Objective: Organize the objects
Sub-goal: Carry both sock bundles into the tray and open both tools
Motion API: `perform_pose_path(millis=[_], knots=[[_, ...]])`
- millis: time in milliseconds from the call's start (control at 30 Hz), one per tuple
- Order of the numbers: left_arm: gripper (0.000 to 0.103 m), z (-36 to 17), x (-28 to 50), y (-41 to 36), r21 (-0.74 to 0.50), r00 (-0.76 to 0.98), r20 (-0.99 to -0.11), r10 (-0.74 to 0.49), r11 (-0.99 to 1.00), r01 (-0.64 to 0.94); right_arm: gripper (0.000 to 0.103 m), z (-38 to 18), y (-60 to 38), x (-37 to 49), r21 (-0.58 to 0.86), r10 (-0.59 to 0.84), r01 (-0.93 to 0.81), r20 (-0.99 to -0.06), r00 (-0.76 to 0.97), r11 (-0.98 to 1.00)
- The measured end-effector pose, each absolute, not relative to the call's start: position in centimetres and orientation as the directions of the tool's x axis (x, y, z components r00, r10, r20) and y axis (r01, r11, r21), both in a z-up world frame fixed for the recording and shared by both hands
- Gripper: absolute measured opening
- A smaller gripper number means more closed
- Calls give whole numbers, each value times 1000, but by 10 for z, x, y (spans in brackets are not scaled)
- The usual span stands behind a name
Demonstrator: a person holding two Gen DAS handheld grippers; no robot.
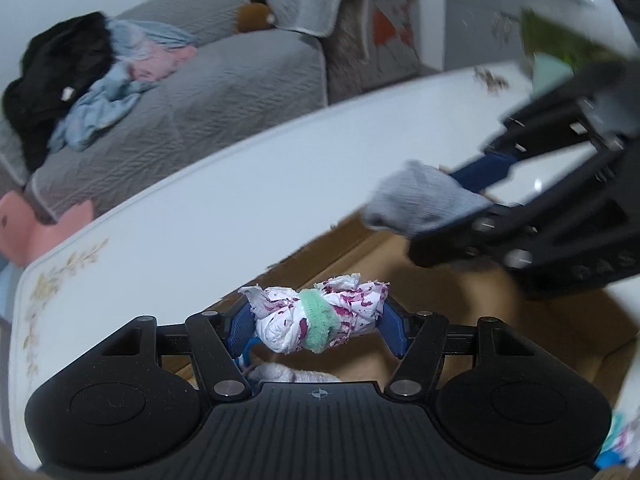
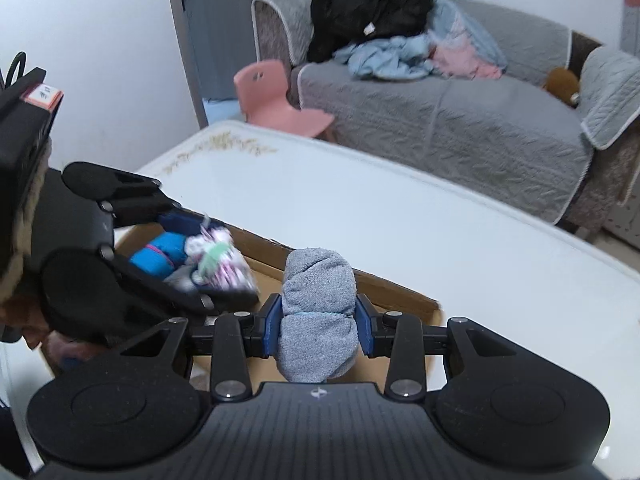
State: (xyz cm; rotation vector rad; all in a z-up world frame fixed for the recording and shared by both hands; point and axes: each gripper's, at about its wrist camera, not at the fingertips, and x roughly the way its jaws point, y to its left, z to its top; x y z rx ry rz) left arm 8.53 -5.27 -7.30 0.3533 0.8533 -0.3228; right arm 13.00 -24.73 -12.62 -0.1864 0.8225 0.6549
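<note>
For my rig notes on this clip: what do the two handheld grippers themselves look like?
Both are matte black plastic. The left gripper and right gripper each have a ribbed body with a small crosshair mark, two round side discs, silver pivot screws and blue ribbed finger pads. The left one carries a white handwritten label edged in orange.

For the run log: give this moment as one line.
left gripper: shut on white bundle | right gripper: shut on grey bundle | both over box | table

Grey sofa [image 2: 460, 120] with heaped clothes [image 2: 400, 36], pink chair [image 2: 276, 98]
</note>
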Motion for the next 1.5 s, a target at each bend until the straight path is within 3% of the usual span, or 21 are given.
perform_pose_path(millis=[133, 500, 667, 733, 1033, 1233, 1500], knots=[[69, -87, 88, -55, 235, 616, -778, -118, 856, 460, 35, -139, -240, 141, 106, 466, -612, -752, 466, 784], [72, -99, 85, -53, 264, 592, -800, -102, 826, 498, 35, -153, -225, 144, 127, 459, -603, -774, 436, 788], [78, -100, 86, -54, 270, 587, -805, -91, 824, 499, 35, -157, -220, 146, 124, 452, -604, -782, 429, 788], [85, -100, 84, -53, 273, 589, -803, -89, 824, 497, 37, -157, -221, 146, 119, 448, -599, -779, 439, 792], [89, -96, 90, -51, 244, 571, -816, -92, 840, 485, 39, -156, -219, 150, 121, 446, -608, -792, 418, 785], [102, -92, 90, -49, 238, 568, -819, -78, 855, 460, 49, -150, -220, 151, 114, 441, -612, -795, 416, 782], [102, -87, 89, -47, 232, 569, -819, -77, 862, 451, 51, -149, -220, 152, 108, 433, -611, -801, 414, 784]])
